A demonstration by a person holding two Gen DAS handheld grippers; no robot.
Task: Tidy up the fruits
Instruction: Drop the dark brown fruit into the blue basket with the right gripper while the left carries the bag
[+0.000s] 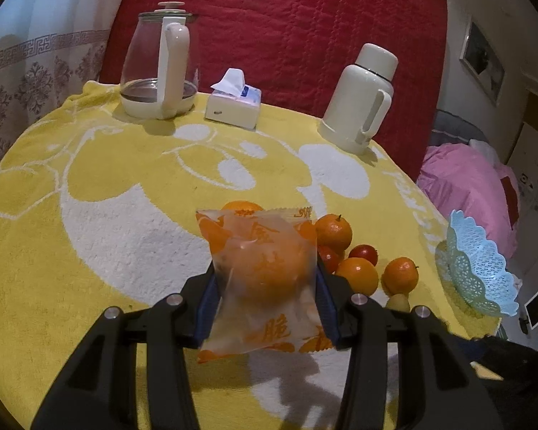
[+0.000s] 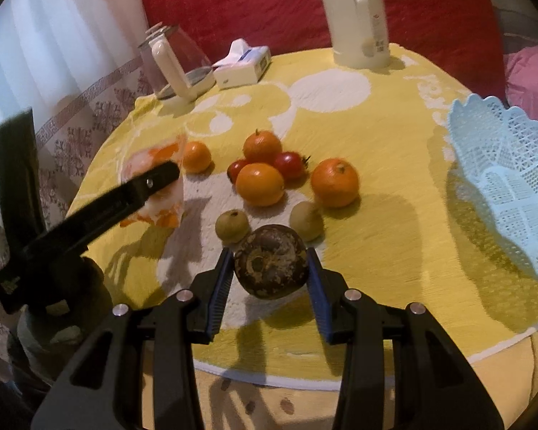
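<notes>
While both hand-held grippers grip fruit, you hold each above the surface.
Left hand-held gripper (image 1: 265, 279) clamps the slippery bagged orange (image 1: 265, 268) mid-frame; right hand-held gripper (image 2: 269, 268) squeezes a firm dark fruit (image 2: 270, 265) at its widest.

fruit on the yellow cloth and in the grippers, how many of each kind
Oranges, loose: 4
Orange in a printed wrapper, in the left gripper: 1
Red tomatoes: 2
Small green fruits: 2
Dark brown fruit, in the right gripper: 1
Total: 10
</notes>
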